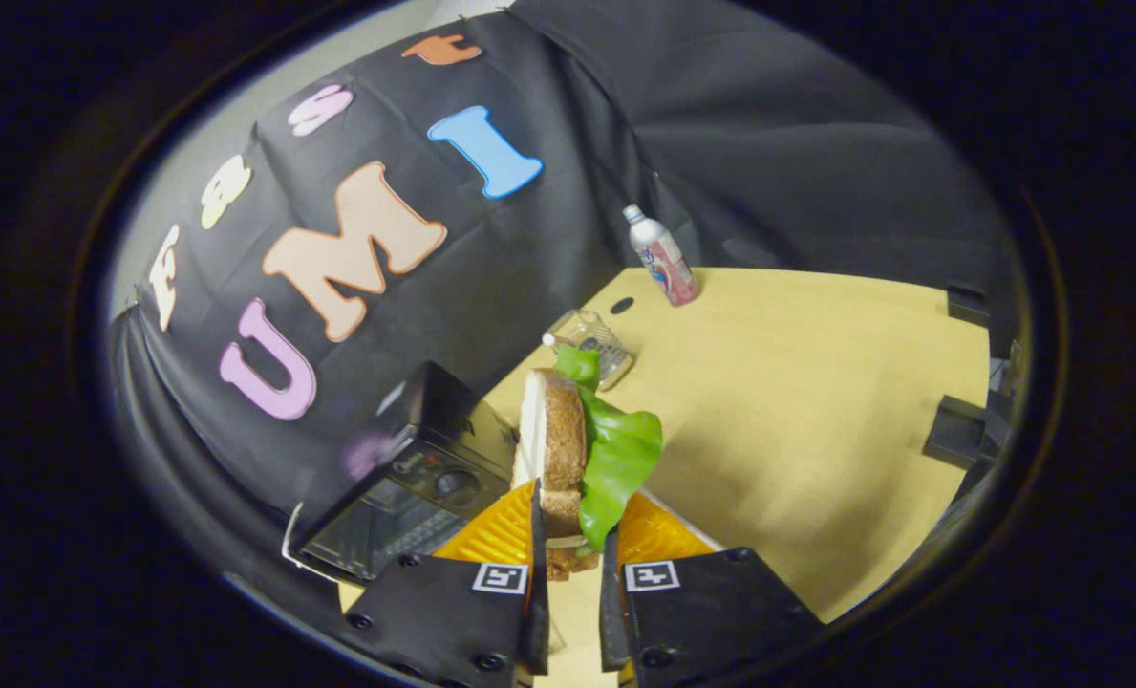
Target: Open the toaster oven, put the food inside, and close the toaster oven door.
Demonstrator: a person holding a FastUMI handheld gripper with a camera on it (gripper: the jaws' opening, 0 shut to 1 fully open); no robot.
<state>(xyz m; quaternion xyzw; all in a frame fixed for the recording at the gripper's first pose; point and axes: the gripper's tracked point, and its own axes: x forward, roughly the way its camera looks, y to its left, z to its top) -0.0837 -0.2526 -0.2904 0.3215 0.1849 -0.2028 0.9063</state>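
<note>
My gripper point(572, 545) is shut on a sandwich point(563, 449) of brown bread with a green lettuce leaf point(617, 459) hanging out of its right side. The sandwich stands on edge between both fingers, lifted above the yellow table point(797, 401). A black toaster oven point(405, 487) sits to the left of the fingers, close by, against the black cloth wall. Its glass door with a metal handle point(292, 545) looks closed, and a round knob shows on its front.
Beyond the sandwich lies a clear glass container point(594, 346) on the table. A small pink and white bottle point(661, 256) stands farther back by the cloth. Black blocks point(959, 430) line the table's right edge. A white plate edge shows just under the right finger.
</note>
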